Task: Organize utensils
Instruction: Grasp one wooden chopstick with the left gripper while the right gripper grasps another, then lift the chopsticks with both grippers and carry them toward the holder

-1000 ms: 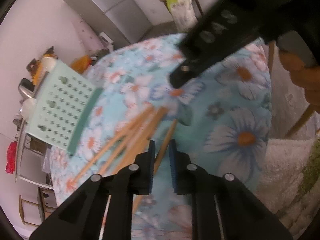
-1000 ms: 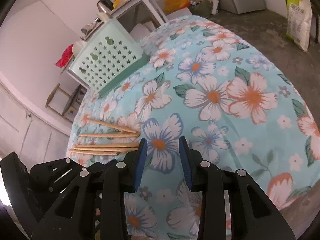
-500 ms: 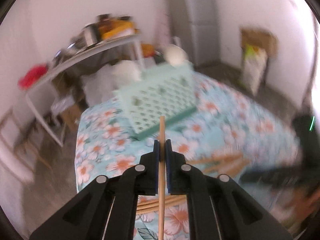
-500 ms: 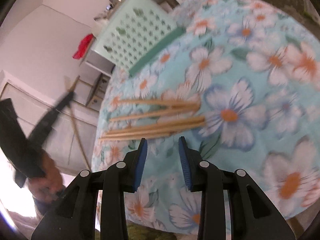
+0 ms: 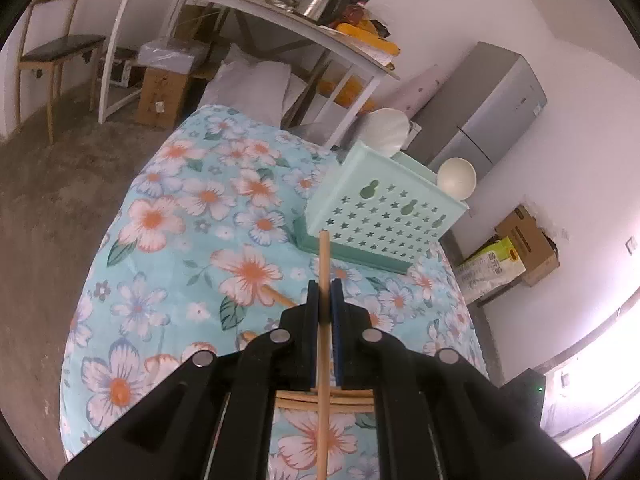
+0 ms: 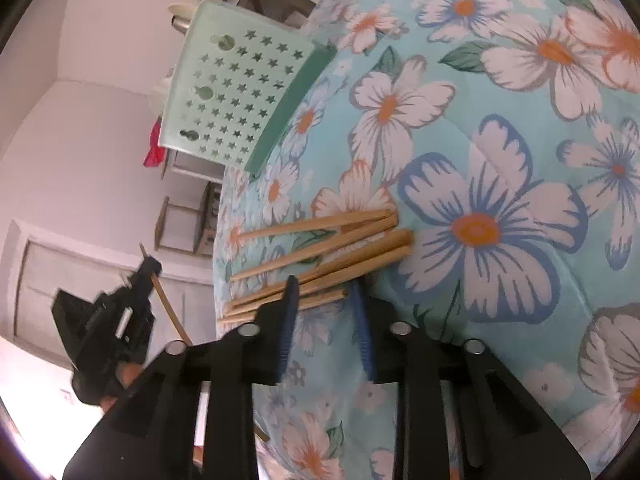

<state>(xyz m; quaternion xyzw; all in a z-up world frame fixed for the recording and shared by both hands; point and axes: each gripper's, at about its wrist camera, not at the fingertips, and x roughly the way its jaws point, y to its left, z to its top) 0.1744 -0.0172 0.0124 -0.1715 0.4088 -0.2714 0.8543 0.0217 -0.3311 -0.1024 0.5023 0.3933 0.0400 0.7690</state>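
Observation:
My left gripper (image 5: 325,285) is shut on one wooden chopstick (image 5: 324,344), held off the table, its tip pointing at the mint-green star-holed basket (image 5: 380,216). More chopsticks (image 5: 320,398) lie on the floral cloth below it. In the right wrist view, several chopsticks (image 6: 320,240) lie side by side on the cloth. My right gripper (image 6: 324,292) is low at the near edge of that pile, jaws closing, with the end of the nearest chopstick (image 6: 328,295) between them; the pads are not pressing on it. The left gripper (image 6: 146,270) with its stick shows at the left, off the table's edge.
The basket (image 6: 232,80) lies tipped on its side at the far end of the table (image 5: 180,216). Behind it are a white shelf table (image 5: 256,4) with clutter, white bowls (image 5: 456,178), a grey fridge (image 5: 488,104), a chair (image 5: 52,52) and cardboard boxes (image 5: 528,244).
The left gripper shut on one chopstick, lifted it off the pile and rolled to face the basket. The right gripper sank to the pile's near edge and its jaws narrowed.

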